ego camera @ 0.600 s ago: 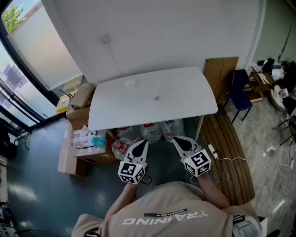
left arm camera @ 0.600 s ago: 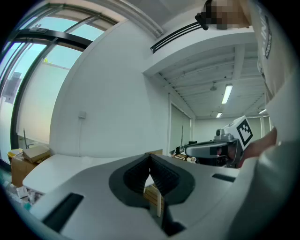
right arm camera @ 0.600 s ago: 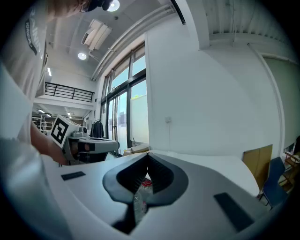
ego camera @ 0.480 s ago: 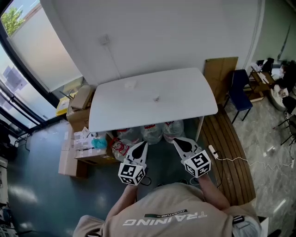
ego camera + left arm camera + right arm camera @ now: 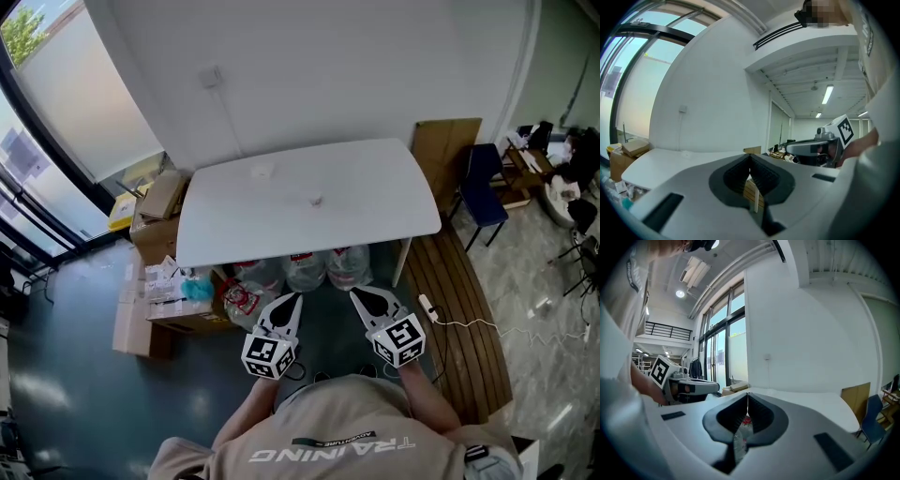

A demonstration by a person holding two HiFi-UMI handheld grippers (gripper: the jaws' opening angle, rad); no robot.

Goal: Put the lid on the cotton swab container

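Note:
On the white table [image 5: 375, 192] a small round whitish lid [image 5: 262, 172] lies at the far left. A small cotton swab container [image 5: 316, 200] stands near the table's middle. Both are tiny in the head view and their details do not show. My left gripper [image 5: 296, 296] and right gripper [image 5: 354, 292] hang side by side below the table's near edge, close to the person's chest, well short of both objects. Each is shut with nothing between its jaws, as the left gripper view [image 5: 750, 155] and right gripper view [image 5: 748, 394] confirm.
Cardboard boxes [image 5: 159, 202] are stacked left of the table. Several large plastic bottles [image 5: 305, 270] stand under its near edge. A brown board [image 5: 448, 150] and a blue chair [image 5: 483, 178] are at the right, with a power strip [image 5: 431, 307] on wooden decking.
The head view has shifted slightly. Both grippers stay shut and sit a little lower in the picture, still side by side.

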